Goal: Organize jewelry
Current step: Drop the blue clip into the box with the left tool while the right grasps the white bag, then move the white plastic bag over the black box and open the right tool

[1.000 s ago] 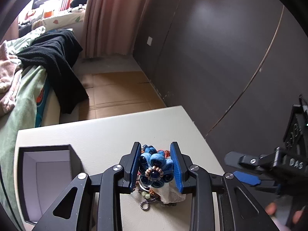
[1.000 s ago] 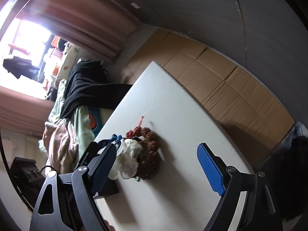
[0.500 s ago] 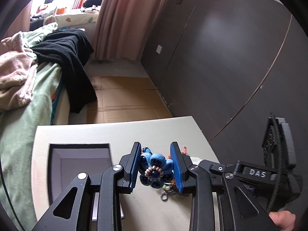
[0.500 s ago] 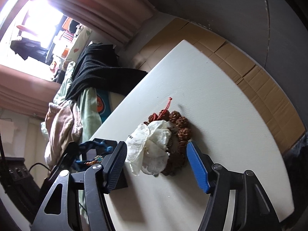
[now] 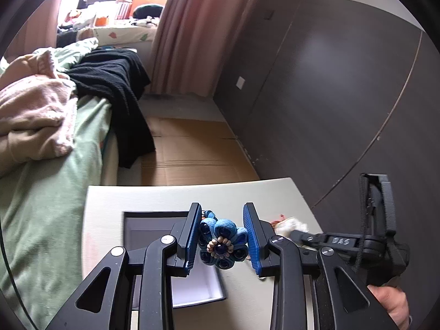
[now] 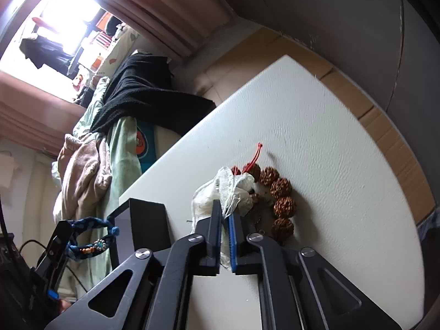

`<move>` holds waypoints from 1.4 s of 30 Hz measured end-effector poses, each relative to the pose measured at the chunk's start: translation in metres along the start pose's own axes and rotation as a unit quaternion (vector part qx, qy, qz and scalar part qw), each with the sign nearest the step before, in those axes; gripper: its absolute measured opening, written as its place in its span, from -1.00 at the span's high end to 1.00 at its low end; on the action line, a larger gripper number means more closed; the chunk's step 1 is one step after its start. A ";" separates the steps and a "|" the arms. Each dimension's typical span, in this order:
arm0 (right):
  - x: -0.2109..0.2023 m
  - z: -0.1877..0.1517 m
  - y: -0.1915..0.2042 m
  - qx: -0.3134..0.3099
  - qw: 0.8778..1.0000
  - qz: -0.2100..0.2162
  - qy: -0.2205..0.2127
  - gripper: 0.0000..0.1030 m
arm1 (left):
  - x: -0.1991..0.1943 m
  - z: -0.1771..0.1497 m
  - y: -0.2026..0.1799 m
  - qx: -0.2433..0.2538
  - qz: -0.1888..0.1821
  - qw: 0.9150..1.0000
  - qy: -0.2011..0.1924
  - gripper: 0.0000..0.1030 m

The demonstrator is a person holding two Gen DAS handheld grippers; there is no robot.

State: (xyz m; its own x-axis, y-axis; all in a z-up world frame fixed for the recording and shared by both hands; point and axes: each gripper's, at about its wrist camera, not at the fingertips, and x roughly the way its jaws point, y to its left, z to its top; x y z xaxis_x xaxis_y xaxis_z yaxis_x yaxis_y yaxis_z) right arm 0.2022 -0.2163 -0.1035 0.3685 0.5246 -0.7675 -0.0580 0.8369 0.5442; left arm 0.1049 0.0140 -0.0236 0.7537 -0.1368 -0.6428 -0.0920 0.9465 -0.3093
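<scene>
My left gripper [image 5: 221,214] is shut on a blue fabric flower ornament [image 5: 222,244] and holds it above the right edge of an open dark box [image 5: 154,217] with a white inside. In the right wrist view its blue beaded strand [image 6: 90,243] hangs beside the box [image 6: 143,220]. My right gripper [image 6: 225,211] has its jaws closing tight, pinching a white mesh pouch [image 6: 233,189] that lies on the table. A brown seed-bead bracelet [image 6: 280,189] with a red cord curls around the pouch's right side.
The white table [image 6: 330,137] ends near cardboard sheets [image 5: 192,148] on the floor. A bed with green sheet [image 5: 55,192], pink and black clothes lies to the left. A dark wardrobe wall [image 5: 330,96] stands on the right. A hand [image 5: 390,302] holds the right gripper.
The right gripper's jaws went from wide apart to closed on the white pouch. The left gripper carried the blue flower leftward from the jewelry pile to over the box.
</scene>
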 end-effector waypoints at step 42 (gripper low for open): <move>0.010 -0.047 0.117 -0.131 0.985 0.109 0.005 -0.38 | -0.027 0.008 0.083 -0.076 0.055 0.996 0.003 -0.84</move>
State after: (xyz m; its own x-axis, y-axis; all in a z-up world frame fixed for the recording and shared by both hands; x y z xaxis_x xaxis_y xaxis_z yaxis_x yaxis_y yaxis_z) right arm 0.1553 -0.1057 -0.0629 0.3118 0.6975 -0.6452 -0.3724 0.7145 0.5923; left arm 0.0822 0.0982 -0.0269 0.7297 -0.0367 -0.6828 -0.2713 0.9011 -0.3383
